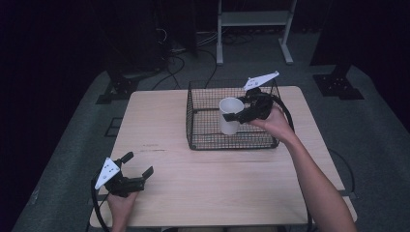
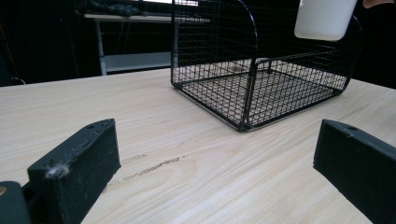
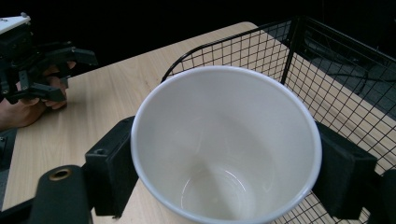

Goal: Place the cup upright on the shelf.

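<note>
The right gripper (image 1: 240, 115) clamps a white cup (image 1: 230, 115) by its sides, upright, right of centre in the high view, inside the black wire basket (image 1: 203, 140). The left gripper (image 1: 138, 166), jaws spread wide with nothing between them, rests at lower left on the worktop (image 1: 159, 125).

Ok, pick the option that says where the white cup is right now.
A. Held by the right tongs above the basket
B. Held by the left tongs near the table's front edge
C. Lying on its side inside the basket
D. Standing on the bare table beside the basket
A: the right tongs clamp the cup on both sides, and the left gripper view shows its base hanging clear above the basket floor.
</note>
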`<action>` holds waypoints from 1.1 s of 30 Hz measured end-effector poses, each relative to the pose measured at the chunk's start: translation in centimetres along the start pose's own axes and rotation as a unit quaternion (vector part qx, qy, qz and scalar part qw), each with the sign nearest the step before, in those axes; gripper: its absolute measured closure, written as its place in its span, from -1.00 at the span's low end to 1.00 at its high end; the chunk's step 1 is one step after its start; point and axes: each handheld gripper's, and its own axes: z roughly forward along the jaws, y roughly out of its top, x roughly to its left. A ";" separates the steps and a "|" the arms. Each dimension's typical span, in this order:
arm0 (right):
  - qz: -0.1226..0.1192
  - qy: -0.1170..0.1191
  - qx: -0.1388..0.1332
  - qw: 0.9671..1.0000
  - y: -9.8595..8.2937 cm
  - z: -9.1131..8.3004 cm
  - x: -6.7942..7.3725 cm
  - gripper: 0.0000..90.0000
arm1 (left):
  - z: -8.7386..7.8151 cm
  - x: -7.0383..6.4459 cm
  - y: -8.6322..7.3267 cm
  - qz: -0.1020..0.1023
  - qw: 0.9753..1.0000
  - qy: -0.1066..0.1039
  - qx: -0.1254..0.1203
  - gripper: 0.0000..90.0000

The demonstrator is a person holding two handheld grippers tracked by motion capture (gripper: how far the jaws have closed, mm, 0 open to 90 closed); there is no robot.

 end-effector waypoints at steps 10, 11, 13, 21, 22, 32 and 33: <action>0.009 -0.010 0.015 1.000 0.7 1.5 -1.5 -0.57 | 0.0 0.0 0.0 0.000 1.000 -0.001 -0.001 -1.00; 0.010 -0.012 0.018 1.000 0.9 1.8 -1.7 -0.57 | 0.0 0.0 0.0 0.000 1.000 -0.002 -0.001 -1.00; 0.011 -0.013 0.020 1.000 1.0 2.1 -1.9 -0.57 | 0.0 0.0 0.0 0.000 1.000 -0.002 -0.001 -1.00; 0.021 -0.024 0.021 0.999 0.8 3.2 -3.0 -0.57 | 0.0 0.0 0.0 -0.001 1.000 -0.003 -0.002 -1.00; 0.021 -0.024 0.021 0.999 0.8 3.2 -3.0 -0.57 | 0.0 0.0 0.0 -0.001 1.000 -0.003 -0.002 -1.00; 0.038 -0.021 0.018 0.999 0.4 4.6 -4.3 -0.57 | 0.0 0.0 0.0 -0.001 1.000 -0.003 -0.004 -1.00; 0.040 -0.020 0.019 0.999 0.3 4.8 -4.4 -0.57 | 0.0 0.0 0.0 0.000 1.000 -0.003 -0.003 -1.00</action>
